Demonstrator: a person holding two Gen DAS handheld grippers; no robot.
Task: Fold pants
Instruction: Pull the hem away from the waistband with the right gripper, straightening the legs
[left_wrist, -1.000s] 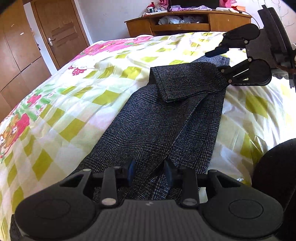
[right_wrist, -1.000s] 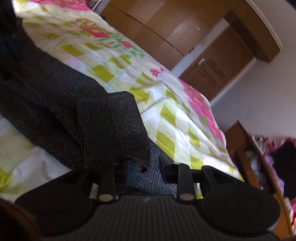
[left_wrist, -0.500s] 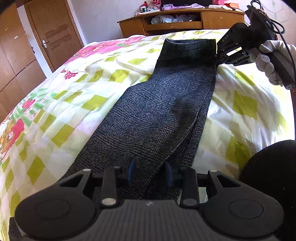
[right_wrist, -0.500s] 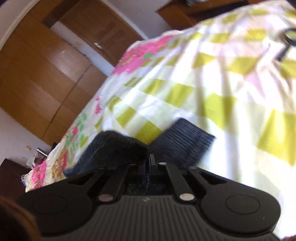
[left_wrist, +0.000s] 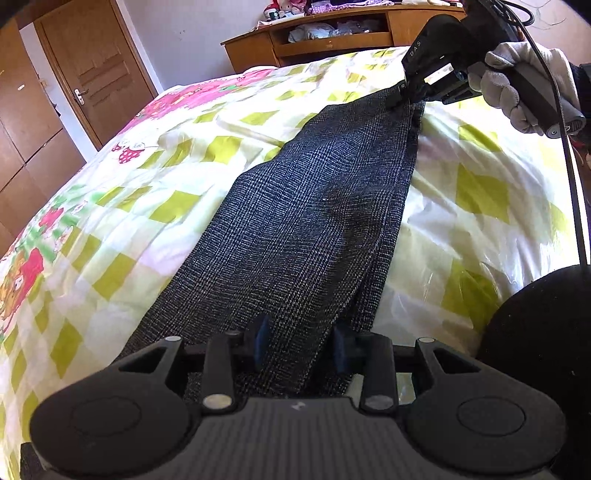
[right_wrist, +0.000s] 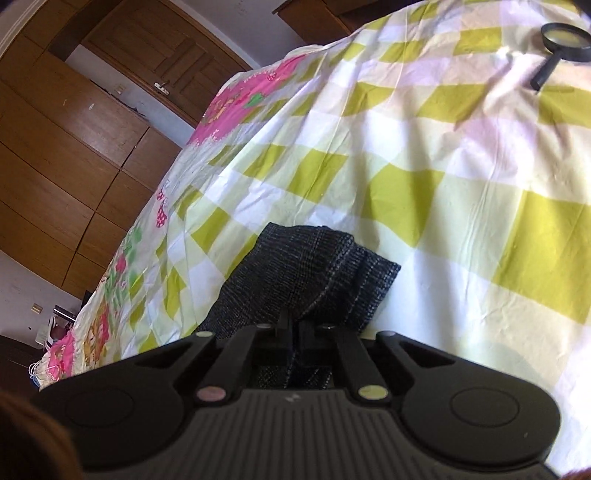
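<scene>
Dark grey checked pants (left_wrist: 306, 221) lie stretched lengthwise on the bed, legs stacked. My left gripper (left_wrist: 299, 345) sits at the near end with its jaws apart and a ridge of the pants cloth between them; I cannot tell if they press it. My right gripper (left_wrist: 400, 98) is shut on the far end of the pants, at the right corner of the hem. In the right wrist view the right gripper (right_wrist: 293, 326) pinches the hem, and the pants (right_wrist: 306, 273) bunch just ahead of it.
The bed (left_wrist: 129, 192) has a yellow, white and pink checked sheet. A magnifying glass (right_wrist: 559, 44) lies on the bed beyond the hem. A wooden shelf unit (left_wrist: 332, 40) stands behind the bed, a door (left_wrist: 92, 70) and wardrobe to the left.
My right gripper closed on the folded-over hem and pulled it away toward the far end, unfolding the pants to full length. The left gripper stayed at the near end.
</scene>
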